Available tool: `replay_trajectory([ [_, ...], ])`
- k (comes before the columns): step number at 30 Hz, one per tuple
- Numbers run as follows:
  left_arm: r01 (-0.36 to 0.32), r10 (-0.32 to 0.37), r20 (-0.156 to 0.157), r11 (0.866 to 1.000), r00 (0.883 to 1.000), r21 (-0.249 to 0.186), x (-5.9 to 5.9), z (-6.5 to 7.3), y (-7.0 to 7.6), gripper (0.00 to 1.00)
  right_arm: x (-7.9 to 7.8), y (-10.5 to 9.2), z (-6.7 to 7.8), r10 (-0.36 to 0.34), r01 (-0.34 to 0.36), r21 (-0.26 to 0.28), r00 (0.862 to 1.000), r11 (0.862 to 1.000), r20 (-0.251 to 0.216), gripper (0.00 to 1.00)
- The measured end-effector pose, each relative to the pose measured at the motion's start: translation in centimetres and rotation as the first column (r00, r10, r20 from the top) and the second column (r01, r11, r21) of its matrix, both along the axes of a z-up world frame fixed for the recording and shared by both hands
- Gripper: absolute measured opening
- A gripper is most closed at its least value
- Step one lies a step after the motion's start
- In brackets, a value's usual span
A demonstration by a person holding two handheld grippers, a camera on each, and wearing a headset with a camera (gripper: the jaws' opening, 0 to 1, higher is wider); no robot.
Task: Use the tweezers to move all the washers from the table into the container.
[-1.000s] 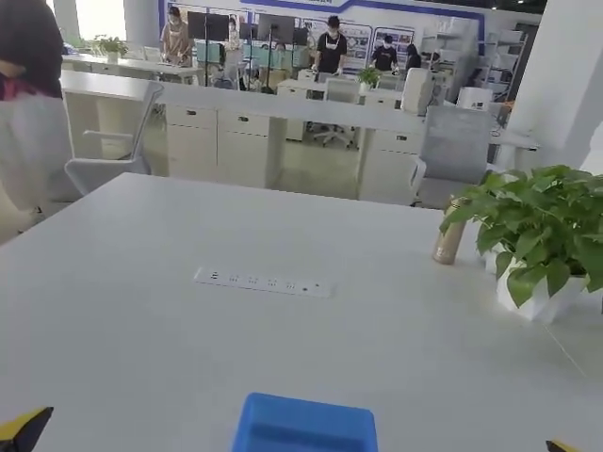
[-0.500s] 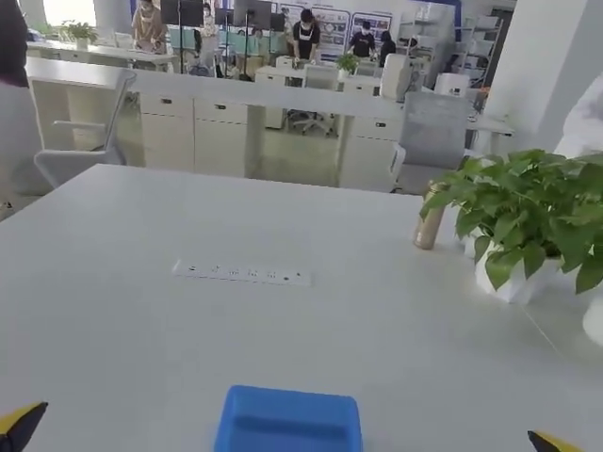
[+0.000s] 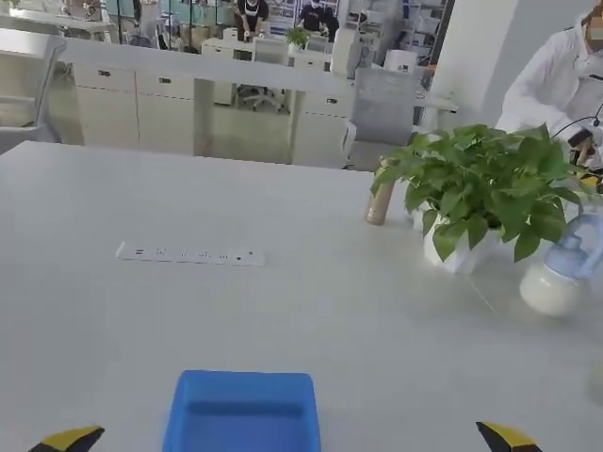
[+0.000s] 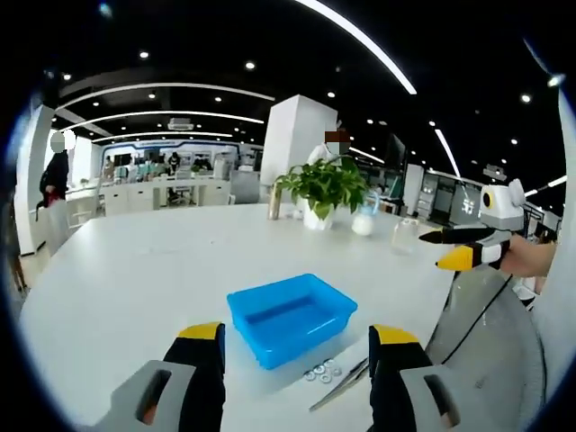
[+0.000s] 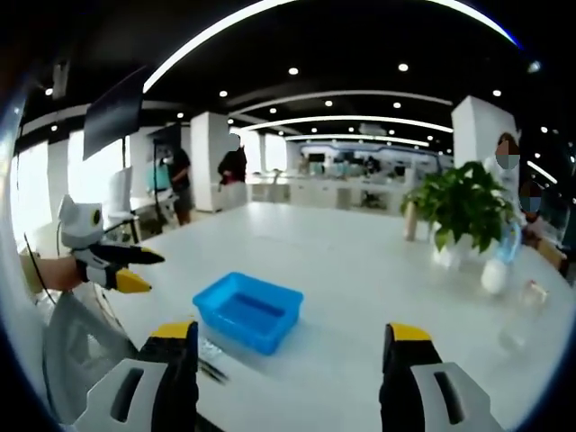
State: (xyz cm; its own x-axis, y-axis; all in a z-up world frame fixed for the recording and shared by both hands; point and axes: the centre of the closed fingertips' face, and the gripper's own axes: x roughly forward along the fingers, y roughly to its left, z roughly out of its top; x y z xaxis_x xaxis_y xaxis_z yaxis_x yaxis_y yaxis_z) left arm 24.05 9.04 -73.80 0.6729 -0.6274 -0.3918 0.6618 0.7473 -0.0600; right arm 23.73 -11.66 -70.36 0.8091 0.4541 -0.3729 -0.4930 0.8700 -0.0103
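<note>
Across the white desk (image 3: 377, 320), seen from the head view, a blue rectangular plastic container (image 3: 240, 410) sits at 6 o'clock, close to the near edge. It is open at the top and, as far as that view shows, has nothing in it. A flat white power strip (image 3: 188, 254) lies at about 11 o'clock from it, well apart. Out at 2 o'clock stands a leafy green plant in a white pot (image 3: 480, 188), with a slim brown bottle (image 3: 380, 202) just beside it at 9 o'clock and a round white bottle with a pale blue top (image 3: 556, 278) at its 4 o'clock. A person in a white coat (image 3: 556, 80) stands behind the plant.

The left hand-held gripper (image 4: 297, 335) hangs over the near edge of the desk. Its two yellow-tipped jaws are spread wide apart and hold nothing. In the left gripper view a small cluster of silvery metal washers (image 4: 322, 371) lies on the desk at 5 o'clock from the container, just beside its near corner. The thin metal tweezers (image 4: 342, 385) lie flat next to them, untouched.

The right hand-held gripper (image 5: 291, 333) is likewise spread wide and empty. It faces the container from the other side, off the desk surface. In the head view the two yellow tips peek in at 7 and 5 o'clock, either side of the container and clear of it.
</note>
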Motion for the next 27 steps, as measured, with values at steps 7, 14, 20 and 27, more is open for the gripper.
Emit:
replay_trajectory([
  [7, 0.242, -0.222, -0.127, 0.954, 0.967, 0.178, -1.5, -4.6, -1.3, 0.44, -0.8, 0.9, -1.2, 0.056, -0.057, -0.026, 0.997, 0.998, -0.048, 0.68],
  [14, 0.384, -0.327, -0.235, 0.884, 0.915, 0.267, -2.2, -7.6, -1.5, 0.32, -1.3, 1.9, -1.9, 0.104, -0.107, -0.041, 0.992, 0.993, -0.075, 0.61],
  [20, 0.499, -0.404, -0.303, 0.778, 0.863, 0.382, -2.5, -10.2, -1.6, 0.16, -1.5, 2.3, -2.6, 0.128, -0.134, -0.066, 0.987, 0.989, -0.096, 0.58],
  [27, 0.567, -0.441, -0.361, 0.696, 0.821, 0.44, -2.9, -12.1, -1.6, 0.07, -1.9, 2.5, -3.3, 0.151, -0.162, -0.093, 0.982, 0.982, -0.116, 0.54],
])
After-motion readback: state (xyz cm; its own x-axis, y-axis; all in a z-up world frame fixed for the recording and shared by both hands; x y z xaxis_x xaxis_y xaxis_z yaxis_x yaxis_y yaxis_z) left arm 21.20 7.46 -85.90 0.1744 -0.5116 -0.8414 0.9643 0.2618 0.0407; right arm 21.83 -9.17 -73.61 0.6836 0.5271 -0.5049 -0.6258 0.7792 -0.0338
